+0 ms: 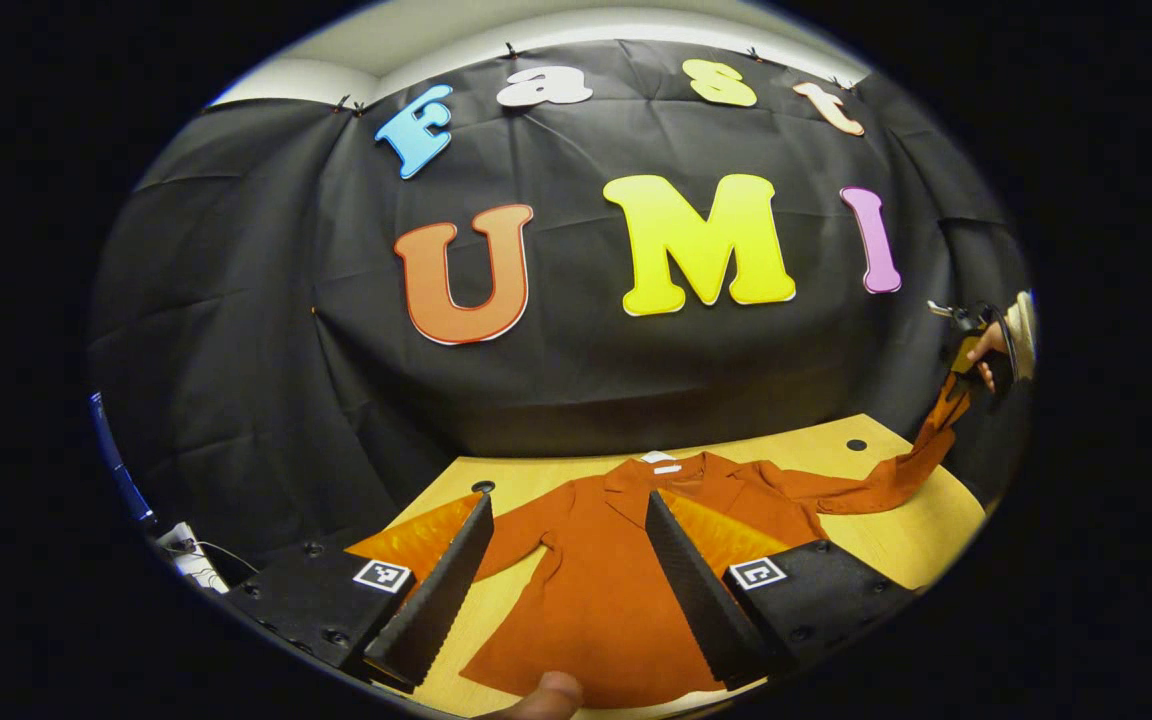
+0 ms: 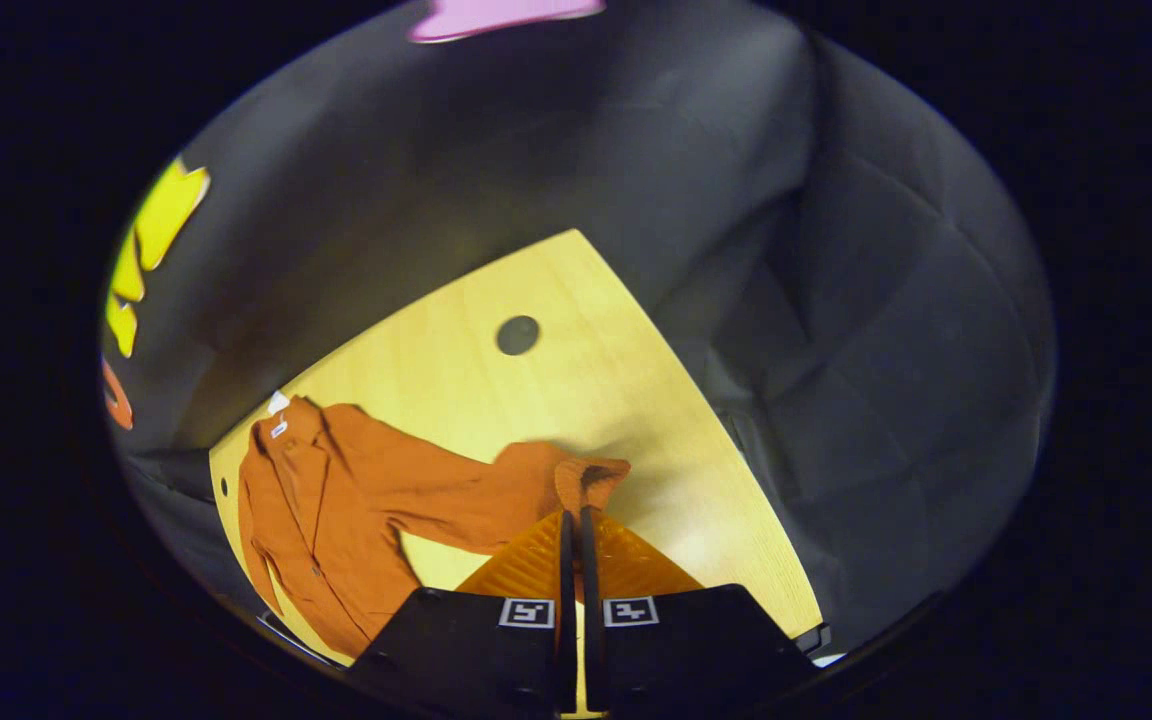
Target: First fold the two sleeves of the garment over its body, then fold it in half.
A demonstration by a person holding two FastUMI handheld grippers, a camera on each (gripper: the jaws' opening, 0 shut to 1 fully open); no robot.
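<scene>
Right gripper (image 2: 573, 520): fingers pressed together on the cuff end of one sleeve (image 2: 496, 500); in the left gripper view it (image 1: 971, 375) is held up at the far right, with a hand (image 1: 988, 345) on it and the sleeve hanging from it.
Left gripper (image 1: 561, 560): fingers spread wide, nothing between them; it hovers above the garment's lower body, pointing toward the collar.
Garment (image 1: 626, 580): rust-orange, long-sleeved, lying front-up on the wooden table (image 1: 896, 545), collar (image 1: 671, 470) at the far edge toward the booth wall.
Held sleeve: lifted off the table, drawn out and up to the side, taut from shoulder to cuff; not lying over the body.
Other sleeve (image 1: 521, 535): spread out to the side on the table, partly behind a finger of the left gripper.
Step in hand (judgement): folding the held sleeve across the body.
Doing it well: carry the cuff in an arc over the chest, keep light tension so the sleeve lays flat, crease at the shoulder seam, lower before letting go.
Left gripper's use: could press the body down to stop it dragging.
Risk: pulling too hard shifts the whole garment toward the table edge.
Thumb tip (image 1: 548, 695): visible at the bottom edge of the left gripper view.
</scene>
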